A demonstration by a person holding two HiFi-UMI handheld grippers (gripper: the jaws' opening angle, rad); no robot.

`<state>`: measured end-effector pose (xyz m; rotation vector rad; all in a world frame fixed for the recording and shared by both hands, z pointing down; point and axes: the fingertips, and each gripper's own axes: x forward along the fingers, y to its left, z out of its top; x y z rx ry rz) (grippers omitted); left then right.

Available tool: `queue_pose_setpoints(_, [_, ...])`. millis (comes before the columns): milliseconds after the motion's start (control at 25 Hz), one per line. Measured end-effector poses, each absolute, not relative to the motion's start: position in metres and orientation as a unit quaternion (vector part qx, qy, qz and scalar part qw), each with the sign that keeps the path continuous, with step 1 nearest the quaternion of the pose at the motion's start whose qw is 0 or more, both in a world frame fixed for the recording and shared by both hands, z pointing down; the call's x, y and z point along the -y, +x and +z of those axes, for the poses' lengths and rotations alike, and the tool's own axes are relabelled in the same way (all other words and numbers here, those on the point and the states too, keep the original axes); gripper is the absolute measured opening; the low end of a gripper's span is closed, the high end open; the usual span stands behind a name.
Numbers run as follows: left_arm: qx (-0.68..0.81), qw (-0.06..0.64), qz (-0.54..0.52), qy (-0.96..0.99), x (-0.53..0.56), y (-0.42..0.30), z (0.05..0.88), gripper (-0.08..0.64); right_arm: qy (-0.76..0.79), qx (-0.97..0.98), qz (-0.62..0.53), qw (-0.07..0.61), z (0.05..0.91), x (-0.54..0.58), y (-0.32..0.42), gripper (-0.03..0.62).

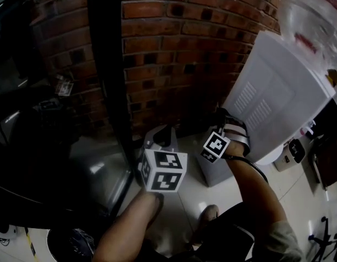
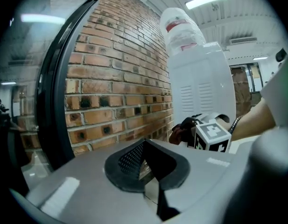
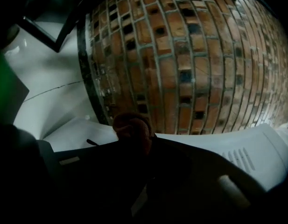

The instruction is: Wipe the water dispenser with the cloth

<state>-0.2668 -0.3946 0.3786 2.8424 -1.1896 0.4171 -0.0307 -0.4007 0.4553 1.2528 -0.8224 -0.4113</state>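
The right gripper point(image 3: 144, 146) pinches the reddish-brown cloth point(image 3: 132, 126), which bunches out past its fingertips at lower centre, beside the white water dispenser point(image 1: 269, 91) (right side of the head view). The left gripper point(image 2: 144, 153) has its jaws together, with nothing between them.

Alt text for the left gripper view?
White water dispenser, bottle on top, beside a brick wall; the right tool holds a dark red cloth at its lower panel. The left tool sits in the foreground, jaws together, empty.
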Motion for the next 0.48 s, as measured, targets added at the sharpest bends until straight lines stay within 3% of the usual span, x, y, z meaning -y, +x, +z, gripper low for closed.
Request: queue_pose_setpoints(480, [0.371,0.031,0.152,0.916,0.422,-0.245,0.409,0.0,0.419,0.39,-0.171,0.802,0.606,0.398,-0.033,0.074])
